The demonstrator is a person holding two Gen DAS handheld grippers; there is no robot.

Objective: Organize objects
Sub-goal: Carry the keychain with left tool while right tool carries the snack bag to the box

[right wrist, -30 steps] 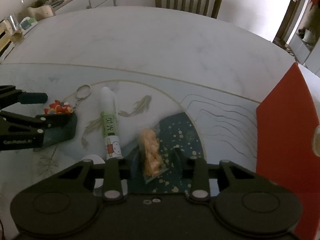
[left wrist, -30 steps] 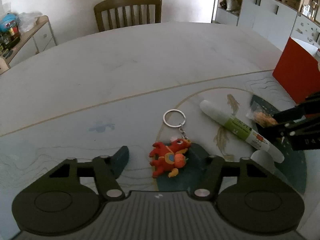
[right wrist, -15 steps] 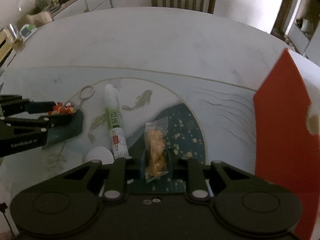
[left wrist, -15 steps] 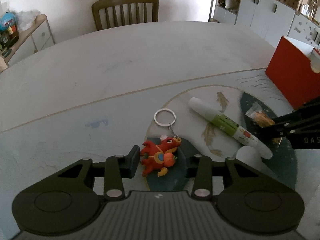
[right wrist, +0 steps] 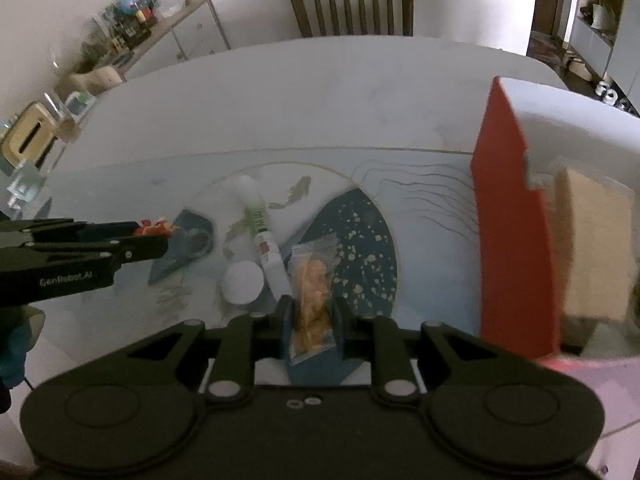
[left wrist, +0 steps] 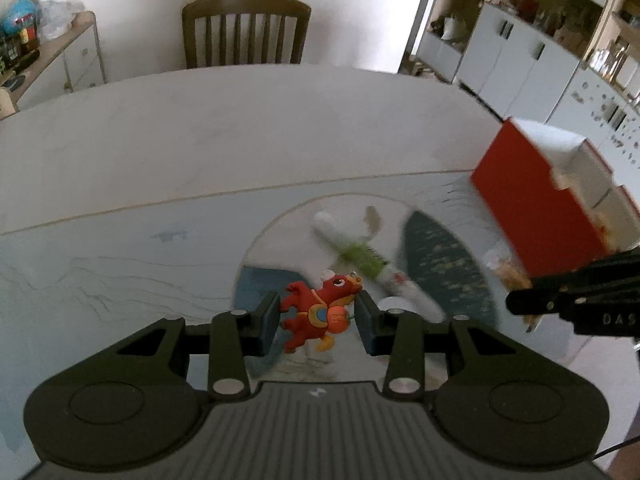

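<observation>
Pointing steeply down over the table point(left wrist: 240, 128), the left gripper point(left wrist: 316, 316) pinches a red dragon point(left wrist: 320, 310) keychain between narrow fingers, clear of the mat. At its 3 o'clock the right gripper point(right wrist: 311, 312) tilts down likewise, fingers nearly closed on a snack bag point(right wrist: 312, 280). The red box point(right wrist: 516, 216) stands at 2 o'clock from the right gripper, holding a tan block whose kind I cannot tell. A glue tube point(right wrist: 260, 228) and a white cap point(right wrist: 242, 282) lie on the mat at that gripper's 11 o'clock.
</observation>
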